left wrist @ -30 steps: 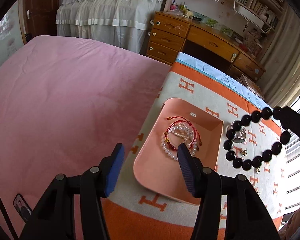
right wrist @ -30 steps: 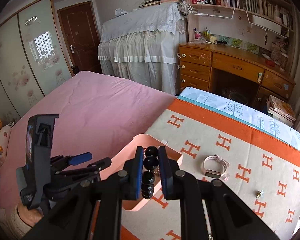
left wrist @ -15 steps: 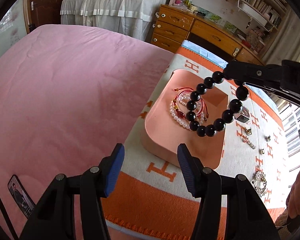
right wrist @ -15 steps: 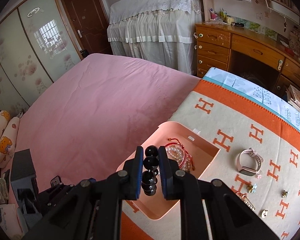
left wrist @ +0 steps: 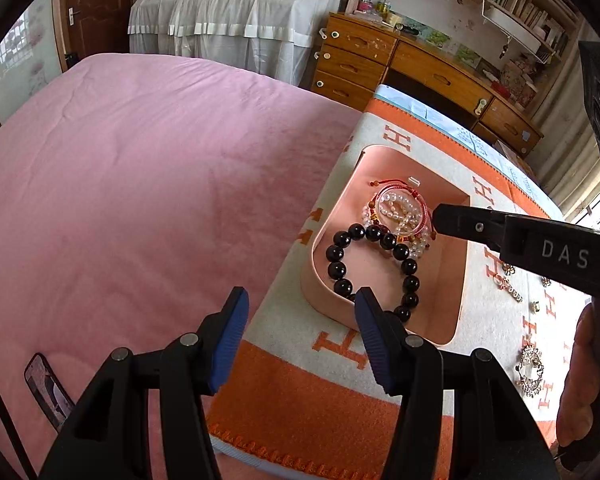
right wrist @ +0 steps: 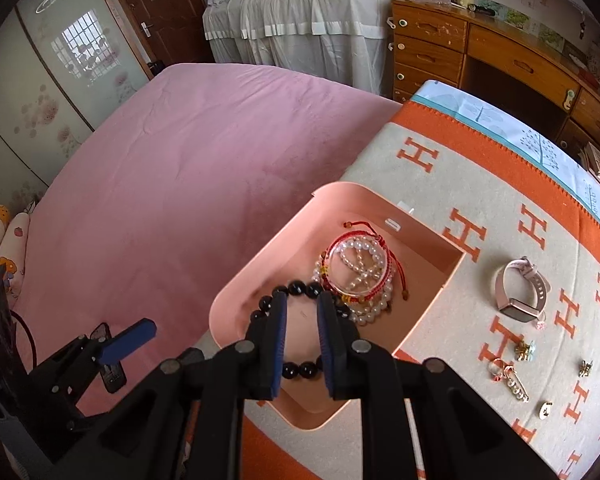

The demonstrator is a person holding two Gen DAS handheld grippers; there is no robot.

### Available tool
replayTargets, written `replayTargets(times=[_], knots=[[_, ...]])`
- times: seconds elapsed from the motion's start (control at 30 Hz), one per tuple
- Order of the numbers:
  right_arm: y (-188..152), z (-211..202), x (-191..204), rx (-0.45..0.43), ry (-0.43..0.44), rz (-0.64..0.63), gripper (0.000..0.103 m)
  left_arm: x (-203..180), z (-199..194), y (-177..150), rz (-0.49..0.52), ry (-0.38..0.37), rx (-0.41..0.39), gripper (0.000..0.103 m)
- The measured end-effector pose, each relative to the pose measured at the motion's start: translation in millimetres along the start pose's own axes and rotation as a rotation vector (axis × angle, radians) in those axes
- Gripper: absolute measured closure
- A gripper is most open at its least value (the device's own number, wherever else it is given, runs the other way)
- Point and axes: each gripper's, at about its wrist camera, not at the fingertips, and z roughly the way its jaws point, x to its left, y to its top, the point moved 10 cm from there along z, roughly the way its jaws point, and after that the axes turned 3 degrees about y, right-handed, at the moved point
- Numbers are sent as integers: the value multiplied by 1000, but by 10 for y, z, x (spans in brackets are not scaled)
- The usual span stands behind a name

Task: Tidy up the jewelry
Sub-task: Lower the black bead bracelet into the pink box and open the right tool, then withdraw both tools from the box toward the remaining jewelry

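Observation:
A pink tray (left wrist: 456,332) (right wrist: 256,272) sits on the orange-and-cream H-pattern blanket. In it lie a red cord bracelet with pearl bracelets (left wrist: 400,210) (right wrist: 360,268) and a black bead bracelet (left wrist: 374,266) (right wrist: 300,290). My right gripper (right wrist: 302,320) hangs over the tray with its jaws slightly apart and nothing between them; the black bracelet lies loose beneath it. My left gripper (left wrist: 300,324) is open and empty at the tray's near edge.
On the blanket right of the tray lie a pink-strapped watch (right wrist: 520,292), small earrings and pins (right wrist: 508,376) and a brooch (left wrist: 532,368). A phone (left wrist: 48,390) lies on the pink bed. A wooden desk (left wrist: 420,64) stands beyond.
The right gripper lowered the black bead bracelet into the tray and opened; the bracelet now lies on the tray floor. The left gripper stayed open.

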Motion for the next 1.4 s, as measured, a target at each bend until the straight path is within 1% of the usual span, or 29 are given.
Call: replayTargets(times=[0.2,0.33,0.63,0.73,0.8,0.87,1.13,1.2,1.27,1.4], knots=[[-167,-63,-146,6,-16,29,87,-70,-14,-33,13,-10,6,49],[-284,-155,-205,-3,-23,40,87,-126,-51,-45,25,-9,-7,42],[-533,-407,-344,-43,-11,74,87,-336,-128,-94,75,-12,-22,41],[-640,-513,-419,-59,-6,90,85,-431,-176,-117,102,-16,-30,40],[-715,-582,-473,-70,-3,104,78,-511,-211,-127,121,-20,-37,38],[-790,-655,-545,-82,-14,118,74,-608,-242,-127,144,-26,-46,36],[-1059,-893,-925,-124,-56,177,73,-1110,-297,-180,262,-49,-52,34],[-1105,-961,-1044,-138,-63,195,73,-1223,-301,-191,286,-51,-52,32],[-1147,-1014,-1168,-150,-68,216,73,-1327,-299,-193,304,-50,-52,30],[-1210,-1103,-1389,-175,-66,257,73,-1518,-281,-182,327,-64,-35,30]])
